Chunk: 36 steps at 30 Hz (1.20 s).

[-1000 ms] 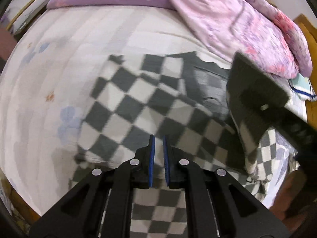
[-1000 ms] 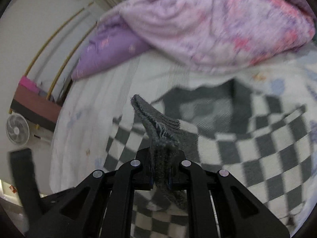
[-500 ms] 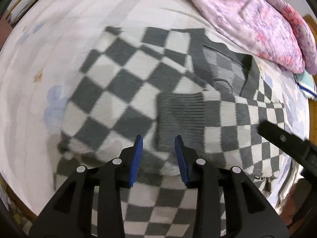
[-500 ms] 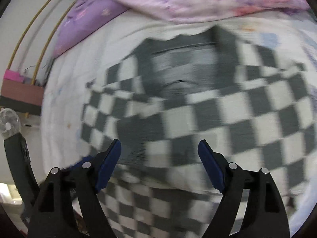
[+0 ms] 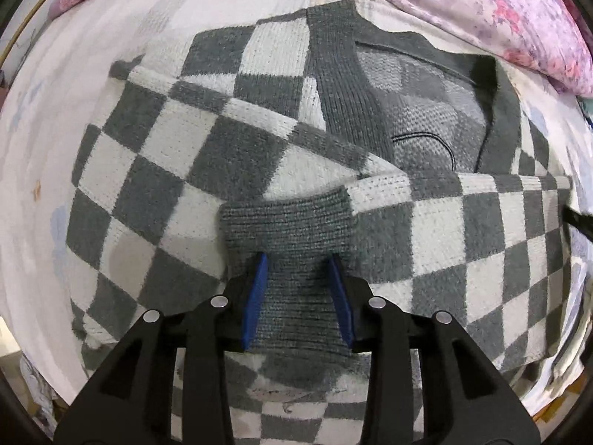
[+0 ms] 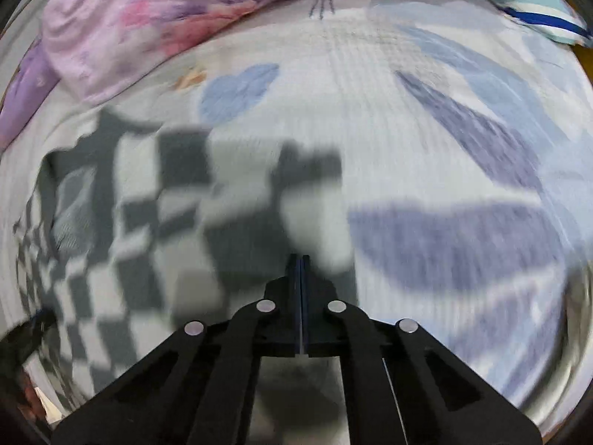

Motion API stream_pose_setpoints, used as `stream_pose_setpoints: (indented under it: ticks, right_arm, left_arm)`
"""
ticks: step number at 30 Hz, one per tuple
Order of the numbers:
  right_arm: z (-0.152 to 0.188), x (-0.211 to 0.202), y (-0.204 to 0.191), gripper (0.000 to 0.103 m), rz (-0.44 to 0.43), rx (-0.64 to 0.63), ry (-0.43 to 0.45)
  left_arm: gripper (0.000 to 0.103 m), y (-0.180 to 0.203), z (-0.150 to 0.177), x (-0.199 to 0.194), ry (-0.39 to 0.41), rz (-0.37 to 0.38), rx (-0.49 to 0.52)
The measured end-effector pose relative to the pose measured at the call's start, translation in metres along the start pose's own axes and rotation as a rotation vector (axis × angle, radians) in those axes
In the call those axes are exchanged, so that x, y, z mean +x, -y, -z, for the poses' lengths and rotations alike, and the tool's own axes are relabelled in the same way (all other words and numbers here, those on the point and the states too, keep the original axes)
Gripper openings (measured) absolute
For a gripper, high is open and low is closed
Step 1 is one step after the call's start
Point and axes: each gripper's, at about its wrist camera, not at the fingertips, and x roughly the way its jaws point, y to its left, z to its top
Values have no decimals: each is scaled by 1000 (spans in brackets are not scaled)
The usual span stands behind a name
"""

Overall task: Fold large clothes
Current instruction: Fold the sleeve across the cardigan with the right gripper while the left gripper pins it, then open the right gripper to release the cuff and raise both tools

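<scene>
A grey and white checkered knit cardigan [image 5: 207,148] lies spread on the bed, one sleeve folded across its front. The sleeve's grey ribbed cuff [image 5: 289,230] lies in the middle of the left wrist view. My left gripper [image 5: 296,263] is open, its blue pads either side of the cuff and just above it. In the blurred right wrist view the cardigan [image 6: 148,222] fills the left half. My right gripper [image 6: 299,257] is shut and empty, over the cardigan's right edge.
The bed sheet [image 6: 463,148] is white with blue and purple leaf prints. A pink floral quilt [image 5: 500,11] is heaped along the far side; it also shows in the right wrist view [image 6: 166,11]. A teal pillow [image 6: 537,7] lies at the far right.
My right gripper let go of the cuff, opened wide, then shut and swung right to the cardigan's edge. My left gripper opened and moved in over the laid-down cuff.
</scene>
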Motion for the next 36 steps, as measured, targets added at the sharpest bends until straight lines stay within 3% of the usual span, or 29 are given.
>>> stream_pose_setpoints:
  ticks: [3, 5, 8, 10, 15, 19, 23, 25, 27, 32, 36]
  right_arm:
    - [-3, -3, 9, 0, -25, 36, -83]
    - [20, -11, 10, 0, -11, 9, -160]
    - [91, -23, 8, 0, 13, -55, -257]
    - [119, -32, 10, 0, 37, -55, -250]
    - [108, -4, 27, 1, 18, 57, -306]
    - [107, -30, 35, 2, -14, 63, -273]
    - [110, -63, 37, 30, -23, 109, -247]
    - [114, -84, 28, 36, -31, 81, -212]
    - [113, -98, 20, 53, -31, 70, -199]
    - [118, -136, 5, 59, -6, 32, -171]
    - [129, -165, -38, 61, 8, 12, -138]
  left_arm:
    - [36, -3, 1, 1, -2, 9, -12]
    - [36, -1, 5, -3, -19, -9, -10]
    - [36, 0, 19, -5, -64, -34, -4]
    - [36, -1, 27, -4, -82, -38, -11]
    - [38, -1, 29, 2, -72, -42, -40]
    - [38, -1, 29, -1, -73, -43, -34]
    - [49, 0, 28, -19, -77, -33, -27]
    - [52, 2, 29, -30, -74, -30, -26]
    - [59, 4, 32, -43, -61, -23, -16]
    - [67, 9, 38, -79, -53, -15, 2]
    - [72, 3, 53, -106, -55, -8, 16]
